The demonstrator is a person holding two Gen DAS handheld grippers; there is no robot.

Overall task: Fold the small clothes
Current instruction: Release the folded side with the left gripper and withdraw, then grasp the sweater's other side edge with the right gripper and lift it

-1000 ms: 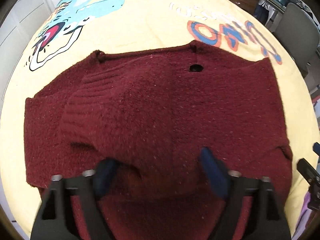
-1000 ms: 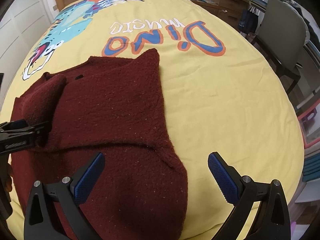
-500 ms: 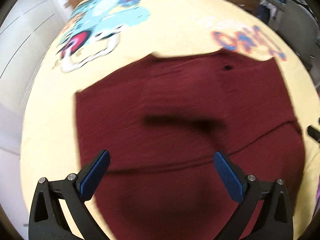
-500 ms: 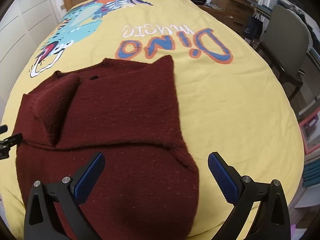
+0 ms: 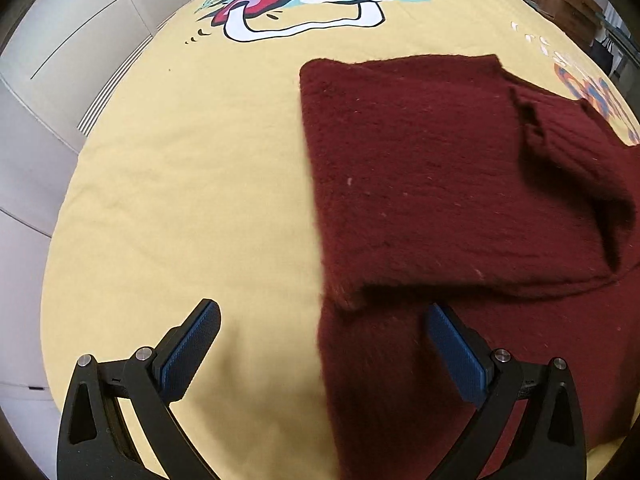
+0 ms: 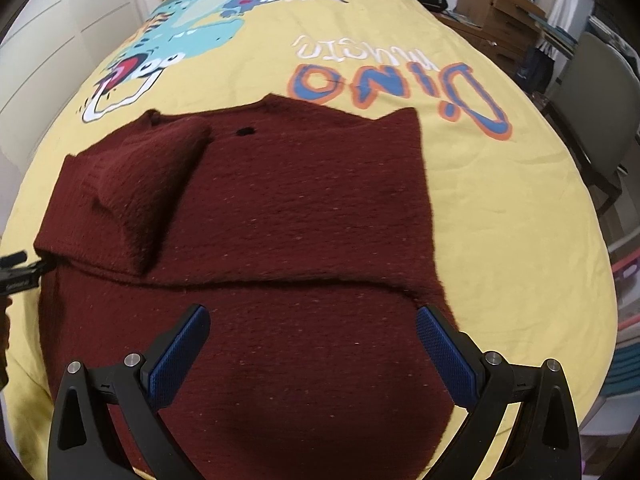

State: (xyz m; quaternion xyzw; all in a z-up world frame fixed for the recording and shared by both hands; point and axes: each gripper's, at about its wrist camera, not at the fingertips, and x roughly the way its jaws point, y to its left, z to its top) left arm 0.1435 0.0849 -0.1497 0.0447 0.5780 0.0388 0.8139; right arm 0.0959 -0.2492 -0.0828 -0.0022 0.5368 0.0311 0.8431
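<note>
On the yellow bedspread, with its dinosaur print toward the far left and the "Dino music" lettering toward the far right, lies the dark red knitted sweater, partly folded. At the left side, the left gripper hangs low with its jaws wide apart and nothing between them; its left finger is over bare bedspread and its right finger is over the sweater, so it stands across the left edge of the garment, just below the corner of the folded flap. This flap lies over the lower layer, and a ribbed sleeve lies on top of it in a small ridge. In my judgement the first risk is here: if the left gripper closes at this place, it may take only the lower layer or only the flap corner, and then a lift would pull the fold open again. The knit looks thick and soft, so the layers may also slide on each other. Moving to the right, the right gripper is also wide open and empty, above the near part of the sweater, with the fold line just ahead of it. A second risk is that the two grippers take hold at uneven points, which would leave the next fold crooked. The loose sleeve could also bunch more under a new fold and leave a lump.
</note>
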